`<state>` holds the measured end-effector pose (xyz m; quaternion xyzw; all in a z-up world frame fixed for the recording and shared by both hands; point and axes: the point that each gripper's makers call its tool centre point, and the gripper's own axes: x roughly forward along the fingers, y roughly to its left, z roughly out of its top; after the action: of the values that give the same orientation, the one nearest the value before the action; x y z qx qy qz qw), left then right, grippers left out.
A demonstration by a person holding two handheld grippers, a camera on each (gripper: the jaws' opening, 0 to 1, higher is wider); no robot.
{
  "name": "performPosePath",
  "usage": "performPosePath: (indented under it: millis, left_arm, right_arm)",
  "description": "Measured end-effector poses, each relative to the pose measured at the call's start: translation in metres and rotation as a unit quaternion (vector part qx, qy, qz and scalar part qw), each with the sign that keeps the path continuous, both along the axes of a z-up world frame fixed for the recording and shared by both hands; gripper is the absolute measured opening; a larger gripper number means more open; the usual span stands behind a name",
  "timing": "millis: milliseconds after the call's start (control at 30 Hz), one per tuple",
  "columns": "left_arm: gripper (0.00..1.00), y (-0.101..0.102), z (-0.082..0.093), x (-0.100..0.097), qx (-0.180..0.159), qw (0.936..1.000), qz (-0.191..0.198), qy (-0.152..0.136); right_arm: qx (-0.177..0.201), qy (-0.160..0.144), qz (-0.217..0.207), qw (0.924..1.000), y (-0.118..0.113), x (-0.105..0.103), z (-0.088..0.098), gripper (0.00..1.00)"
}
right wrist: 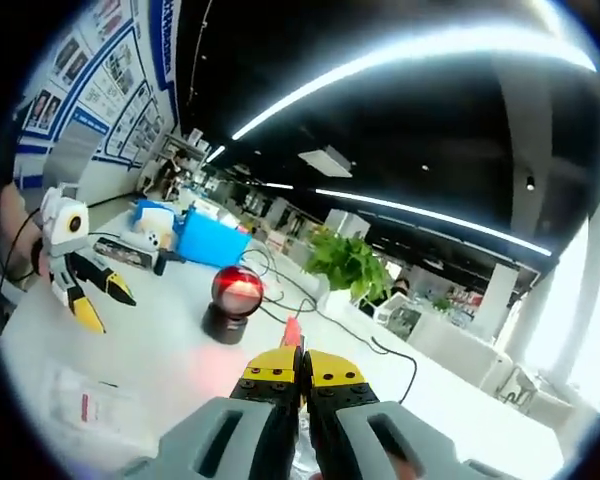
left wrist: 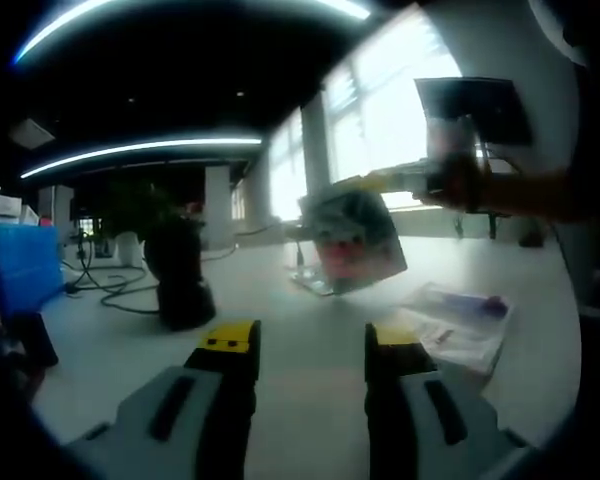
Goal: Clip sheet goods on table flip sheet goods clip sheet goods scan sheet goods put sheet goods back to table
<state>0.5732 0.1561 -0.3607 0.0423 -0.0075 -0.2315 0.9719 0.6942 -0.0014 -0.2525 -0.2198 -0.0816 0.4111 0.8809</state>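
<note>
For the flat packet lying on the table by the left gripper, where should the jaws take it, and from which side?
Probably the near edge of the flat packet, approached low along the white table from the left gripper side. It lies flat and thin, so only an edge offers purchase. The right gripper already holds another packet aloft.

The tabletop (left wrist: 310, 330) is a smooth, pale surface with a soft sheen that mirrors the window light. The left gripper (left wrist: 310, 350) has matt grey plastic bodies with yellow plastic tips and black rubbery-looking inserts. The right gripper (right wrist: 302, 370) looks alike in finish. It holds up a sheet good (left wrist: 355, 240), a glossy, crinkled plastic pouch. Another glossy plastic packet (left wrist: 460, 325) lies near the tabletop's right edge. The scanner (right wrist: 232, 305) is dark plastic with a shiny red dome.
</note>
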Motion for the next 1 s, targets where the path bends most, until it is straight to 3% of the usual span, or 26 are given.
performPosePath:
  millis: [533, 1000]
  left_arm:
    - [0.34, -0.002, -0.001, 0.000, 0.004, 1.0000, 0.000, 0.002]
    - [0.34, -0.001, -0.001, 0.000, 0.002, 1.0000, 0.000, 0.004]
  right_arm:
    - [-0.003, -0.003, -0.010, 0.9999, -0.007, 0.027, 0.000, 0.00]
    - [0.002, 0.015, -0.028, 0.9995, -0.021, 0.059, -0.006, 0.00]
